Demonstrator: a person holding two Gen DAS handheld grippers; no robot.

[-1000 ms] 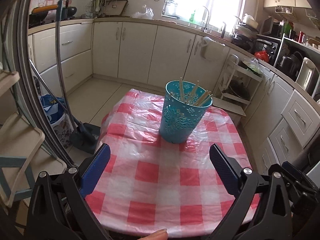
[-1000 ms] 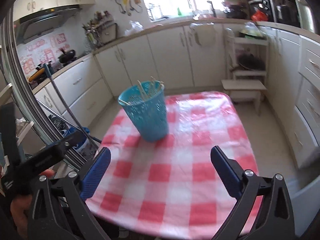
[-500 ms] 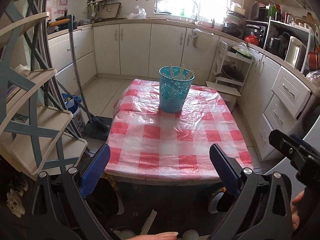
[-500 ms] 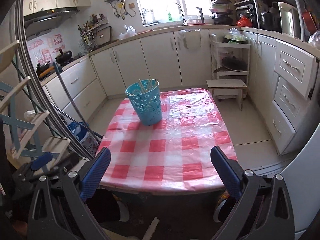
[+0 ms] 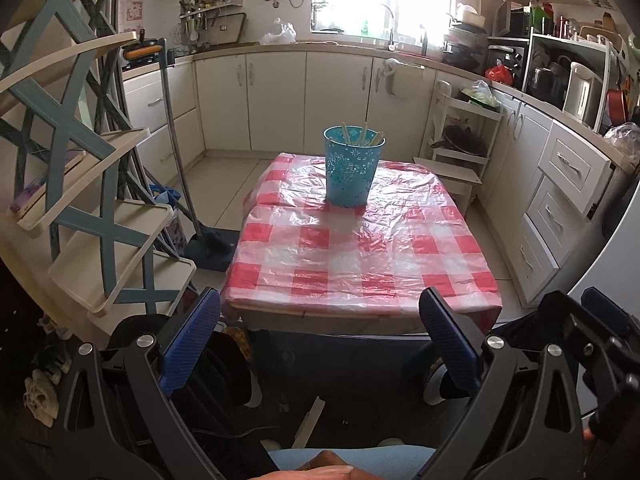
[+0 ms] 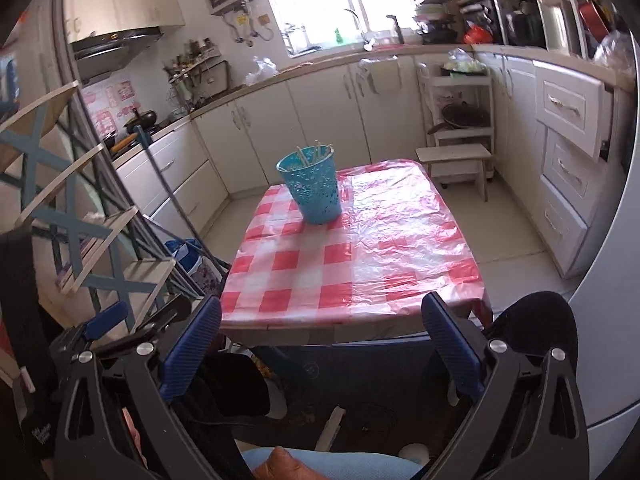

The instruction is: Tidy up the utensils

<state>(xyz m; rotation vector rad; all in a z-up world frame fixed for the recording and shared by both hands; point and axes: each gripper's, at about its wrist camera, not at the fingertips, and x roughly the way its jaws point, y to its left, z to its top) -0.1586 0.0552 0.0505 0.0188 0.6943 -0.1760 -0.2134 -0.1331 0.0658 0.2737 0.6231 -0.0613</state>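
A teal perforated utensil holder [image 5: 351, 168] stands upright at the far end of the table with the red-and-white checked cloth [image 5: 360, 256]; it also shows in the right wrist view [image 6: 312, 190]. Several pale chopsticks [image 5: 362, 136] stick out of it, also seen in the right wrist view [image 6: 314, 154]. My left gripper [image 5: 320, 340] is open and empty, held well back from the table's near edge. My right gripper [image 6: 322, 340] is open and empty too, likewise off the table. The right gripper's body [image 5: 592, 344] shows at the lower right of the left wrist view.
A beige shelf rack with blue cross braces [image 5: 80, 184] stands left of the table. A mop or dustpan handle [image 5: 176, 148] leans beside it. White cabinets [image 5: 280, 96] line the back wall, drawers [image 5: 560, 200] the right. A small white step stool [image 6: 456, 160] stands behind the table.
Both grippers have pulled back from over the table to beyond its near edge, still open. The holder and chopsticks have stayed in place and now look farther away.
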